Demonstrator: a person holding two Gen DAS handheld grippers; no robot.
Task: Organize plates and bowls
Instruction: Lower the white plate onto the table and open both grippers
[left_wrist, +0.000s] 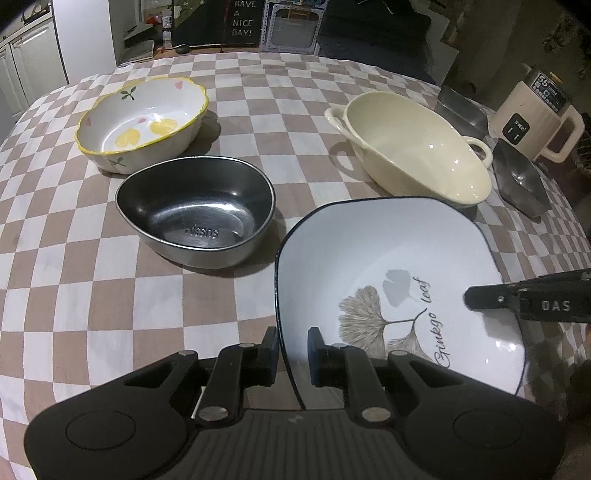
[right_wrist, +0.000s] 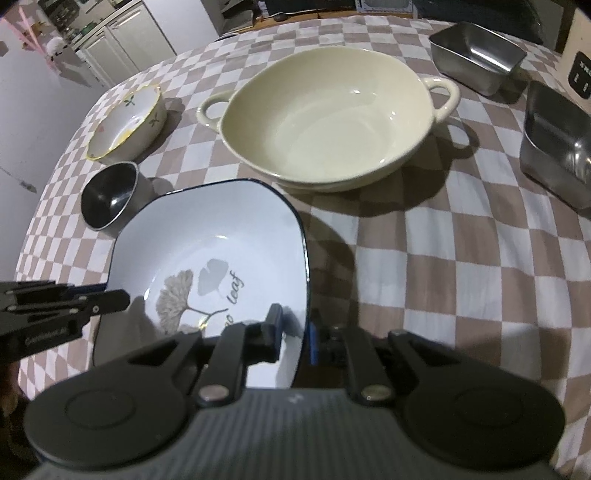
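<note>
Both clamped on the square plate (left_wrist: 388, 258): left gripper (left_wrist: 291, 354) at its 9 o'clock rim, right gripper (right_wrist: 295, 332) at 3. Cream bowl (right_wrist: 325, 118) near at 12, steel bowl (left_wrist: 195, 214) at 10.

Square white ginkgo plate (left_wrist: 388, 266) (dark-rimmed) near cream two-handled bowl (right_wrist: 321, 118), steel bowl (left_wrist: 195, 214).
</note>
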